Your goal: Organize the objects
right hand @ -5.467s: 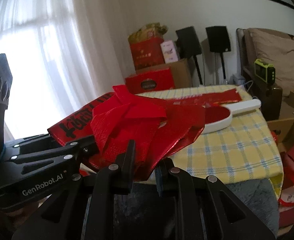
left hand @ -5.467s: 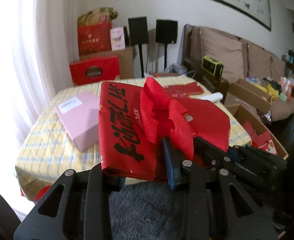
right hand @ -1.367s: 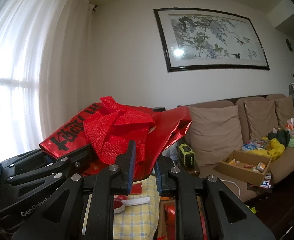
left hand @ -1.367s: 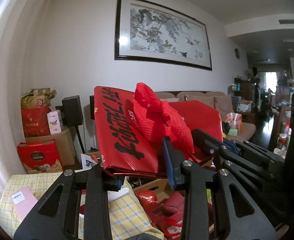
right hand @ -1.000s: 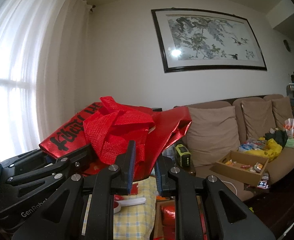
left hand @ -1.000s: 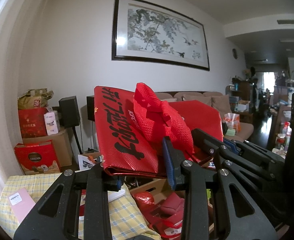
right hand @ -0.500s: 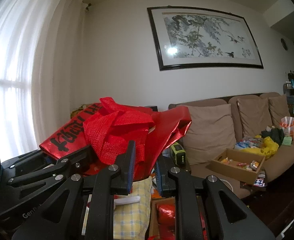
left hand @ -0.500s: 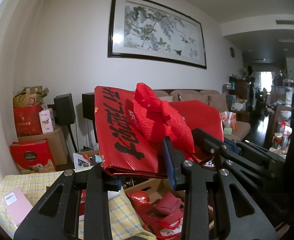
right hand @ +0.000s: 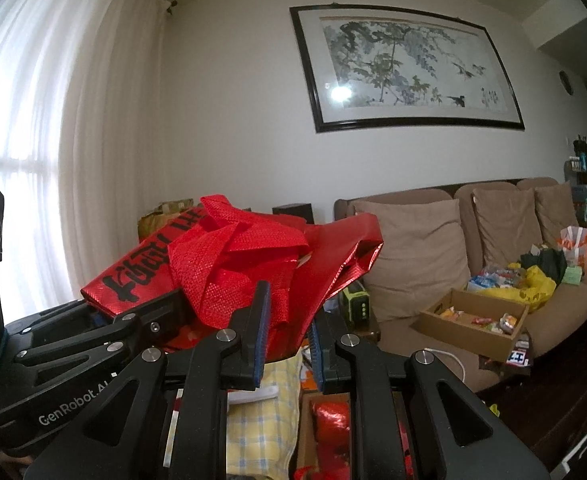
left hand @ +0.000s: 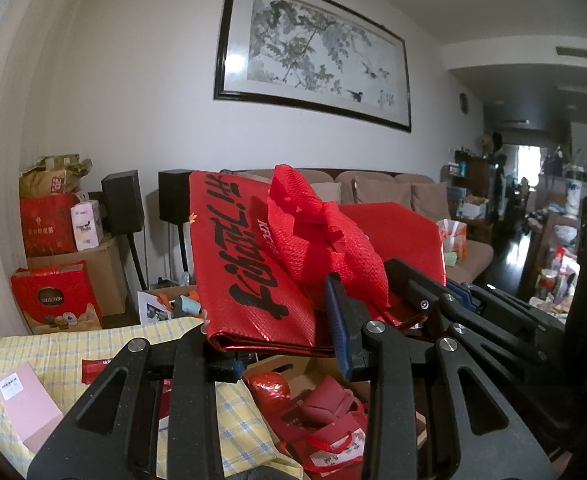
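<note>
Carrying was the step — my left gripper (left hand: 289,344) and right gripper (right hand: 285,344) both clamped the folded red bag (left hand: 253,264) between narrow jaws — lowering into the cardboard box (left hand: 313,364) below seemed next.

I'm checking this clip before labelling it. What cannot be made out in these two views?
- Left wrist view: the folded red bag hides much of the sofa.
- Left wrist view: the hand-held gripper frame cuts off the cardboard box of red items below.
- Right wrist view: snacks in the open box are too small to identify.
</note>
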The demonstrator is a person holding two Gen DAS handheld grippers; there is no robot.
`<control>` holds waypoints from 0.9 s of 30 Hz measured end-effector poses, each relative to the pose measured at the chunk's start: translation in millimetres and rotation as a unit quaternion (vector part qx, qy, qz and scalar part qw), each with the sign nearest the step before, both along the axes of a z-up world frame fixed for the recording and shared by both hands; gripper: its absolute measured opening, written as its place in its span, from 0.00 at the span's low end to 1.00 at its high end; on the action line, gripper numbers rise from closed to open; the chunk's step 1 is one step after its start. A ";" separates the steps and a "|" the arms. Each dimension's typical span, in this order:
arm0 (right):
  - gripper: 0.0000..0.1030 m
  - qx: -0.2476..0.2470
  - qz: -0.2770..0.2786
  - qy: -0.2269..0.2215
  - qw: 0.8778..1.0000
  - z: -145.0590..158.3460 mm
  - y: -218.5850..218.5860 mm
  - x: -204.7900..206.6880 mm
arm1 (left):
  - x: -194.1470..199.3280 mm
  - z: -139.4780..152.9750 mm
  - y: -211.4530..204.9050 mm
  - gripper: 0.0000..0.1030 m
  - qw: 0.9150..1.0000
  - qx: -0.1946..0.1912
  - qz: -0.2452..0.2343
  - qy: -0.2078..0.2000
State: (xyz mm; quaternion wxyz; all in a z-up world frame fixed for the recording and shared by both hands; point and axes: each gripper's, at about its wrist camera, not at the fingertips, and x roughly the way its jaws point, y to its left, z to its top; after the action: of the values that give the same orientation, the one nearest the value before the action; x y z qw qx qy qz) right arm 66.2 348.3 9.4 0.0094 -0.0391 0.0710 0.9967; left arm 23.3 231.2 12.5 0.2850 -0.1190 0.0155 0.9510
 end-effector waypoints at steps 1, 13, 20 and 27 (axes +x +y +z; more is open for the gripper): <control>0.16 -0.001 0.000 -0.002 1.000 -0.5 1.0 -0.7 | -0.9 -0.8 0.3 0.30 1.000 -0.001 0.000 -0.002; 0.16 -0.011 0.006 -0.025 1.000 -7.2 8.7 -12.0 | -8.7 -6.7 2.9 0.30 1.000 -0.005 0.002 -0.022; 0.16 -0.016 0.007 -0.031 0.999 -9.3 7.9 -13.4 | -8.5 -8.5 3.3 0.30 1.000 -0.007 0.004 -0.023; 0.16 -0.026 0.007 -0.041 0.999 -13.3 11.6 -17.7 | -11.6 -13.1 6.5 0.30 0.999 -0.013 0.004 -0.029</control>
State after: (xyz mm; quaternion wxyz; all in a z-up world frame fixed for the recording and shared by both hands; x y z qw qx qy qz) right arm 48.5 359.9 -3.9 0.0043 -0.0803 0.0965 0.9921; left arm 11.7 237.7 -0.6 0.2799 -0.1501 0.0187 0.9480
